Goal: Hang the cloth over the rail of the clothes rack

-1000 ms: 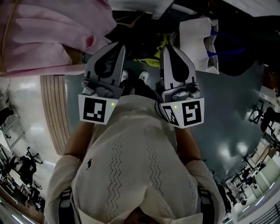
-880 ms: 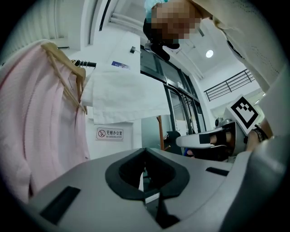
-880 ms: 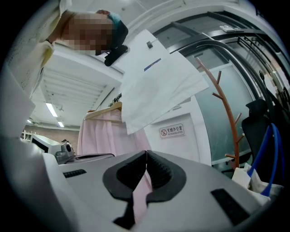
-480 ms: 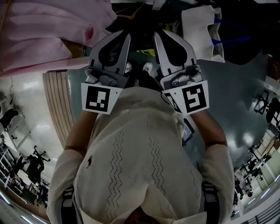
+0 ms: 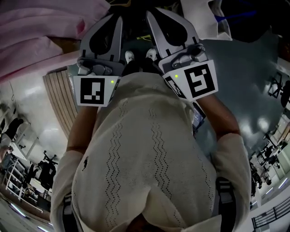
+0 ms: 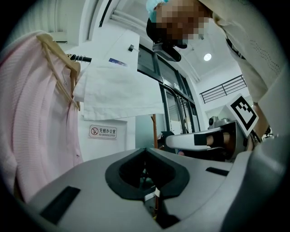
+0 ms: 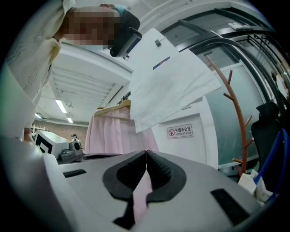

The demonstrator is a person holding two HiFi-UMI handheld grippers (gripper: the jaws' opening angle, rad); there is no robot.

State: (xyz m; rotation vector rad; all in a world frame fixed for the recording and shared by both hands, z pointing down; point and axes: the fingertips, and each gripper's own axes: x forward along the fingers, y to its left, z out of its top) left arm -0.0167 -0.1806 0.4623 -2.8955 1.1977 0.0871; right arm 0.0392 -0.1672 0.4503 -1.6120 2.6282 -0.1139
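The white cloth (image 6: 115, 90) hangs spread out high up beside the black rail (image 6: 80, 57) of the rack, and it also shows in the right gripper view (image 7: 170, 86). Neither gripper touches it. My left gripper (image 6: 145, 150) is shut with nothing between its jaws. My right gripper (image 7: 146, 152) is shut and empty as well. In the head view both grippers, the left (image 5: 118, 16) and the right (image 5: 152, 12), are held side by side in front of my chest and point away from me, below the cloth.
A pink garment (image 6: 36, 118) hangs on a wooden hanger (image 6: 61, 50) on the same rail, left of the cloth. A reddish coat stand (image 7: 238, 118) and a white bag with blue straps (image 7: 253, 181) stand at the right. A white wall carries a sign (image 7: 179, 131).
Both grippers have moved up and further from my body in the head view, staying shut. The pink garment and white bag have slid towards the frame's top edge.
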